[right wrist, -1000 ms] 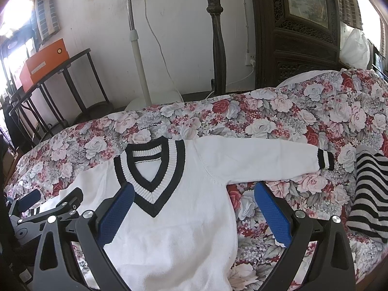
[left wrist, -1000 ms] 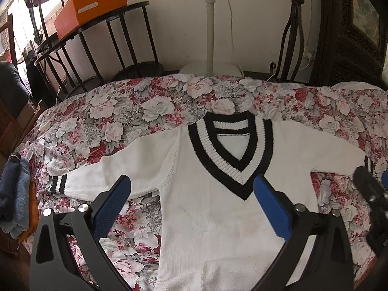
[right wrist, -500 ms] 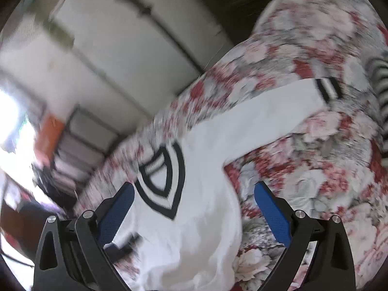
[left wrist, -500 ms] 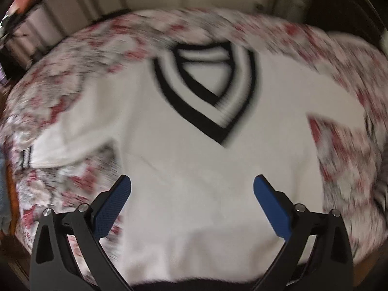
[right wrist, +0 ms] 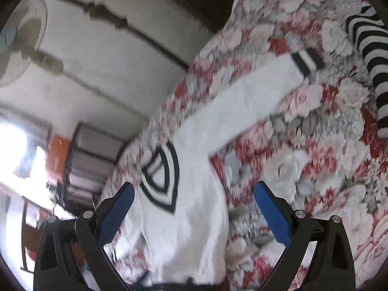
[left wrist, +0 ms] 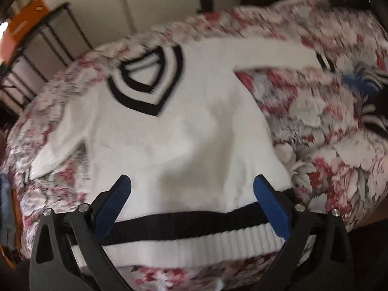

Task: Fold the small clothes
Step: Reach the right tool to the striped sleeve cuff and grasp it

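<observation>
A white sweater (left wrist: 174, 131) with a black-and-white V-neck lies flat, face up, on a floral bedspread (left wrist: 327, 160), sleeves spread to both sides. My left gripper (left wrist: 191, 203) is open and empty, its blue pads (left wrist: 114, 206) straddling the striped bottom hem (left wrist: 194, 237). My right gripper (right wrist: 194, 208) is open and empty above the sweater's body (right wrist: 194, 206), tilted, with the right sleeve and its striped cuff (right wrist: 306, 60) ahead. Both views are blurred.
A black-and-white striped garment (right wrist: 373, 55) lies on the bed to the right of the sleeve cuff. A black rack with an orange box (left wrist: 24, 26) stands at the wall behind. A standing fan (right wrist: 19, 38) is by the wall.
Both grippers have moved fast. The left one has dropped back to the sweater's bottom hem. The right one has rolled and swung over the right side of the sweater. Both stay open.
</observation>
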Motion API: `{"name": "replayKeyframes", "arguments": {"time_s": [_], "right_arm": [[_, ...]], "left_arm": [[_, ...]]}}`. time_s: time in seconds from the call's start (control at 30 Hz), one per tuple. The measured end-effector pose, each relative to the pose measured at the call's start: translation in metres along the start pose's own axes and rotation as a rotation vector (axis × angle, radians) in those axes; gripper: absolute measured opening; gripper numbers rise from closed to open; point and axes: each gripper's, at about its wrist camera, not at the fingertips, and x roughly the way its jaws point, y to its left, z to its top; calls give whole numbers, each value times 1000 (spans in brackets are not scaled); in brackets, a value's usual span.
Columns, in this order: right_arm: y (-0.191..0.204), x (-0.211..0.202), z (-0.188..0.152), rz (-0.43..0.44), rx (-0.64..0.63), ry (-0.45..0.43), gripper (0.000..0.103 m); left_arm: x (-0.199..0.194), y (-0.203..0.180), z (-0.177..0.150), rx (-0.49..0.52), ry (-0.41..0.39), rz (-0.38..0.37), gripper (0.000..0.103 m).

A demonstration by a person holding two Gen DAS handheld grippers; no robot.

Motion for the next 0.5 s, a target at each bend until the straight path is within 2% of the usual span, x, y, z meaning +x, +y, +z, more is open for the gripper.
{"name": "replayKeyframes", "arguments": {"time_s": [0.03,0.07,0.1,0.17,0.2,0.27,0.33,0.4,0.43,0.5], "right_arm": [[-1,13,-12,7,-16,94,99],[-4,19,-19,12,-21,138,97],[-7,26,-29,10,-27,190,92],[-16,37,-51,0,-40,292,78],[-19,38,-60,9,-36,322,74],[-25,34,-68,36,-19,341,69],[-21,31,-70,62,-24,337,69],[-12,35,-76,61,-54,348,69],[-6,40,-82,37,-82,368,69],[-1,54,-94,-9,-127,397,69]], "left_arm": [[-3,8,-2,-14,-4,32,98],[-4,18,-4,-28,6,71,98],[-4,29,0,-49,25,113,98],[-6,67,-1,-141,53,125,98],[-8,94,-7,-216,56,110,98],[-4,127,-21,-296,79,93,98],[11,151,-38,-361,149,63,98],[24,167,-53,-422,212,-23,98],[30,173,-60,-448,240,-90,98],[35,176,-67,-459,265,-159,98]]}}
